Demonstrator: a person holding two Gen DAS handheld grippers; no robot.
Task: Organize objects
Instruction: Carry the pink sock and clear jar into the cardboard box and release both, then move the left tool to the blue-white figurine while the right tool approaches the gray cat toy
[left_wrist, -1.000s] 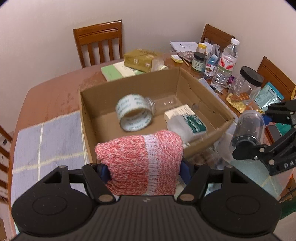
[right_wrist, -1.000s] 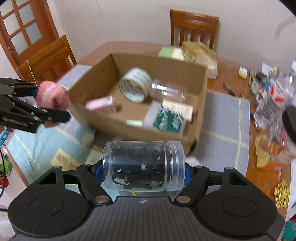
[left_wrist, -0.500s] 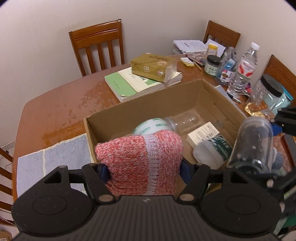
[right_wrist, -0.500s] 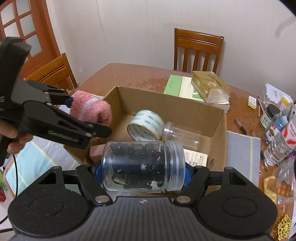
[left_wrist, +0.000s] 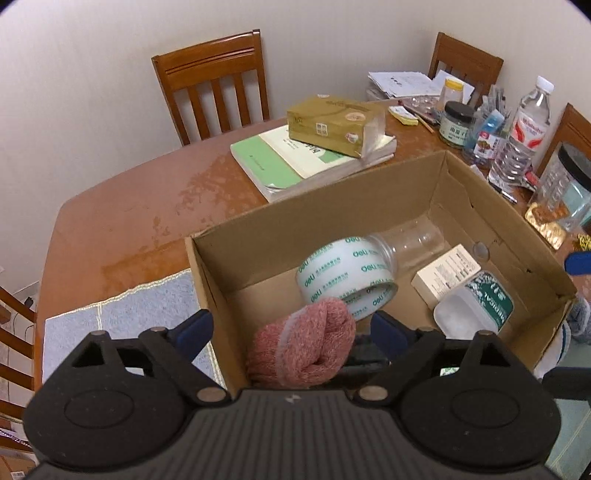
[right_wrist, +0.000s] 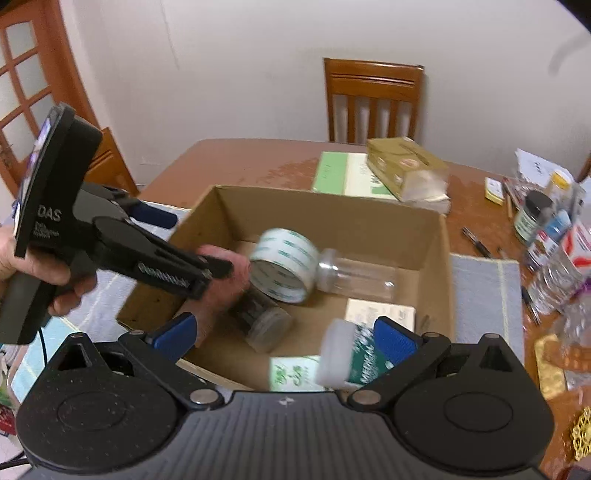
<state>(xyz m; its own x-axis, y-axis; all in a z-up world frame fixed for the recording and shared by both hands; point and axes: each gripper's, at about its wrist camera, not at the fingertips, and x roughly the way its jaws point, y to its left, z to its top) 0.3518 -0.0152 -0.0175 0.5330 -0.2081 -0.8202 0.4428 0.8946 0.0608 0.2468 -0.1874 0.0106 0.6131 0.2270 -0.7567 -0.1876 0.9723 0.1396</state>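
My left gripper (left_wrist: 291, 328) hangs over the near left corner of the cardboard box (left_wrist: 369, 192), its jaws opening. The pink knitted sock roll (left_wrist: 306, 343) sits loose between the pads, touching neither. In the right wrist view my right gripper (right_wrist: 286, 334) is also opening, with nothing pressed between its pads. The clear jar with black contents (right_wrist: 258, 314) lies on its side on the box floor (right_wrist: 332, 306) just beyond it. Also in the box are a tape roll (left_wrist: 347, 273), an empty clear jar (left_wrist: 417, 236), a small white carton (left_wrist: 447, 269) and a white bottle with a green label (left_wrist: 476, 310).
Books (left_wrist: 295, 158) with a gold tissue pack (left_wrist: 336, 123) lie behind the box. Bottles and jars (left_wrist: 524, 129) crowd the table's right side. A grey-blue mat (left_wrist: 122, 325) lies left of the box. Wooden chairs (left_wrist: 214, 81) stand around the table. A hand (right_wrist: 33, 266) holds the left gripper.
Both grippers moved in over the box and opened. The pink sock roll left the left pads and dropped lower. The jar left the right pads and now lies in the box.
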